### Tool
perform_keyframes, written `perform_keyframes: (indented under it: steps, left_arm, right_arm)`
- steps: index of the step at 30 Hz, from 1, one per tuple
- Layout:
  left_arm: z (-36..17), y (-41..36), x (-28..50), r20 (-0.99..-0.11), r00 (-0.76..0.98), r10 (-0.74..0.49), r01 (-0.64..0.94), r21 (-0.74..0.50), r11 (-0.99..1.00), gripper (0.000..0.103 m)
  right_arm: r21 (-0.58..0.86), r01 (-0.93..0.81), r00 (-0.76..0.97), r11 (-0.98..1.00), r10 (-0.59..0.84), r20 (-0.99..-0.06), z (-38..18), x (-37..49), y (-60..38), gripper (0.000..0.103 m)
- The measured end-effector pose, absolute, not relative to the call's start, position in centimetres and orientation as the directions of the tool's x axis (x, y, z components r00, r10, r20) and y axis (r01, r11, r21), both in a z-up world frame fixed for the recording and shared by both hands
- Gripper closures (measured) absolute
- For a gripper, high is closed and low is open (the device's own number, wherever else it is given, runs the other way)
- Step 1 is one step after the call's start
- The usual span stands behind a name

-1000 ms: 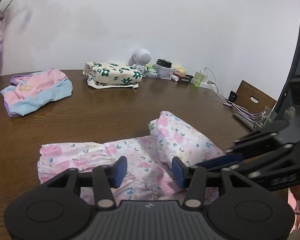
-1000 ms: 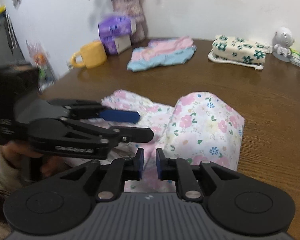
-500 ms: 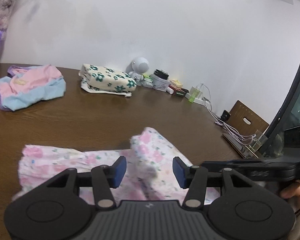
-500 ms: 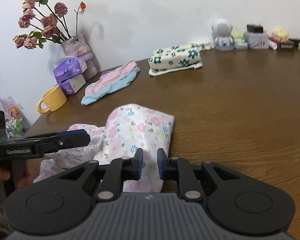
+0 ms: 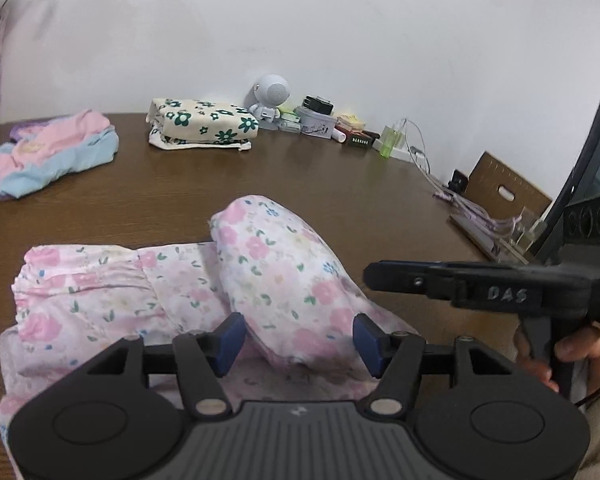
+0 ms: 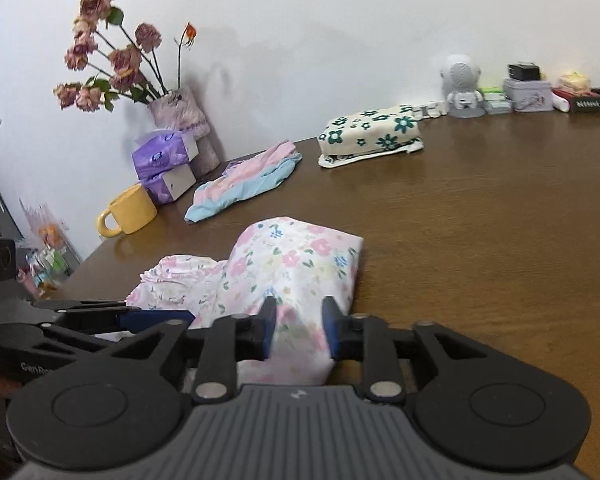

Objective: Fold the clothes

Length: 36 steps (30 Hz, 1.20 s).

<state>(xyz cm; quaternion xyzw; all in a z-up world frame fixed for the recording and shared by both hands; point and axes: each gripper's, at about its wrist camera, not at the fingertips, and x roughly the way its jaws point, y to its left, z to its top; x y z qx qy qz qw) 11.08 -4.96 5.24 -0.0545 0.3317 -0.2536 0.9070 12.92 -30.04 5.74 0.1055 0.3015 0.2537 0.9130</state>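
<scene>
The pink floral garment [image 5: 276, 264] lies on the brown table [image 5: 300, 184], its right part folded over into a thick roll. My left gripper [image 5: 300, 340] is open just above the garment's near edge, and the roll's end sits between its blue pads. My right gripper [image 6: 298, 326] hovers over the same fold [image 6: 300, 256]. Its jaws are partly apart with floral cloth showing between them. The right gripper [image 5: 460, 284] also shows side-on in the left wrist view, held by a hand [image 5: 572, 352]. The left gripper [image 6: 156, 316] reaches in low at the left of the right wrist view.
A pink and blue garment [image 5: 52, 152] and a folded green-flowered cloth [image 5: 204, 128] lie farther back. A yellow mug [image 6: 130, 214], purple tissue packs [image 6: 166, 164] and a vase of dried roses [image 6: 180, 116] stand at the left. Small items and cables [image 5: 420, 156] line the wall.
The right gripper's jaws have spread wider than half a second ago. Both grippers have dropped lower and closer to the folded floral garment.
</scene>
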Motion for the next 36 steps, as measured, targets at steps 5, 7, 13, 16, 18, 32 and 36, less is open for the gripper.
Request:
perform_keyframes:
  steps: [5, 7, 13, 16, 18, 32, 36]
  left_arm:
    - [5.9, -6.0, 8.4, -0.562, 0.673, -0.481, 0.491, -0.146, 0.859, 0.043]
    - [5.9, -6.8, 7.8, -0.570, 0.693, -0.441, 0.508, -0.048, 0.860, 0.043]
    - [4.7, -9.8, 7.6, -0.582, 0.750, -0.314, 0.511, 0.209, 0.834, 0.045]
    - [4.0, -10.8, 7.6, -0.572, 0.773, -0.272, 0.506, 0.298, 0.810, 0.071]
    - [3.6, -11.1, 7.4, -0.559, 0.793, -0.241, 0.486, 0.344, 0.803, 0.090]
    - [3.8, -8.9, 6.3, -0.503, 0.836, -0.217, 0.330, 0.146, 0.933, 0.098]
    - [4.1, -8.7, 6.0, -0.547, 0.788, -0.284, 0.402, 0.107, 0.909, 0.070]
  right_arm:
    - [0.297, -0.442, 0.685, 0.846, 0.533, -0.497, 5.6, 10.0, -31.7, 0.064]
    - [0.271, -0.469, 0.664, 0.841, 0.538, -0.519, 5.1, 9.2, -31.5, 0.064]
    - [0.185, -0.467, 0.666, 0.865, 0.482, -0.569, 3.7, 8.9, -29.5, 0.063]
    - [0.174, -0.465, 0.673, 0.868, 0.474, -0.568, 3.6, 9.1, -28.5, 0.065]
    - [0.178, -0.454, 0.677, 0.873, 0.467, -0.569, 3.5, 9.1, -28.0, 0.077]
    - [0.184, -0.418, 0.693, 0.890, 0.443, -0.568, 3.4, 8.5, -27.5, 0.096]
    - [0.218, -0.464, 0.657, 0.859, 0.499, -0.566, 4.3, 8.0, -28.9, 0.070]
